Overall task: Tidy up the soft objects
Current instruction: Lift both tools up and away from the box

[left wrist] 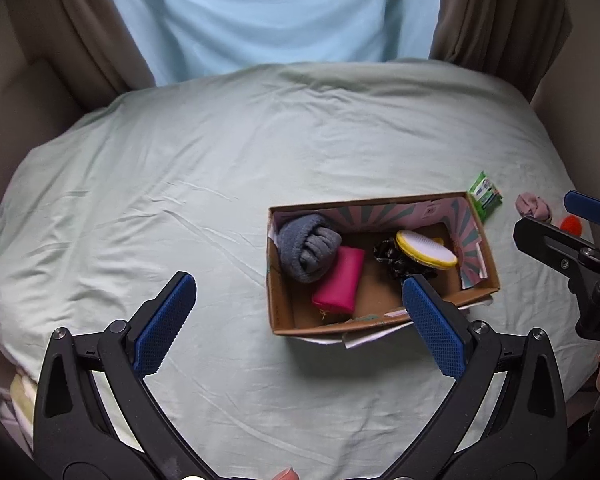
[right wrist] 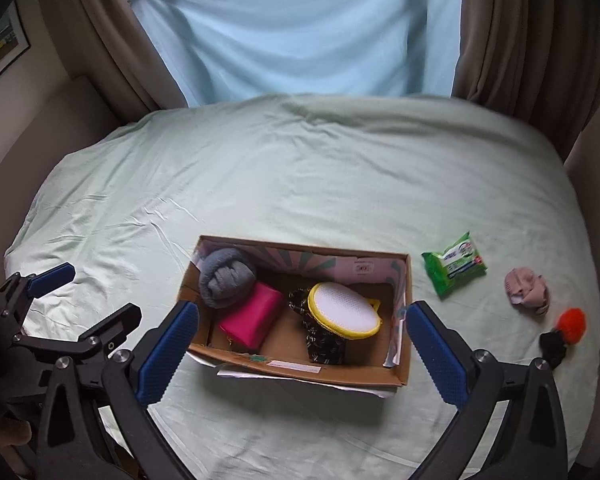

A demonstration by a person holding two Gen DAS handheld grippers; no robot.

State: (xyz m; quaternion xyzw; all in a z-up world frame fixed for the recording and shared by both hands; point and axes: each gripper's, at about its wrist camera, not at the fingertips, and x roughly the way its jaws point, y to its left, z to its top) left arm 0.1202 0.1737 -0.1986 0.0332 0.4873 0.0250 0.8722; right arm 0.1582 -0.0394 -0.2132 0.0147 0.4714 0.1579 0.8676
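box: I see rolled grey sock, pink pouch, yellow-rimmed mesh pouch
jaws: both spread, empty – left gripper, right gripper

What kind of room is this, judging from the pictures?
Most likely a bedroom. The cardboard box sits on a bed covered by a wrinkled pale green sheet, and brown curtains hang on both sides of a light blue cloth behind it. Small household items lie on the sheet.
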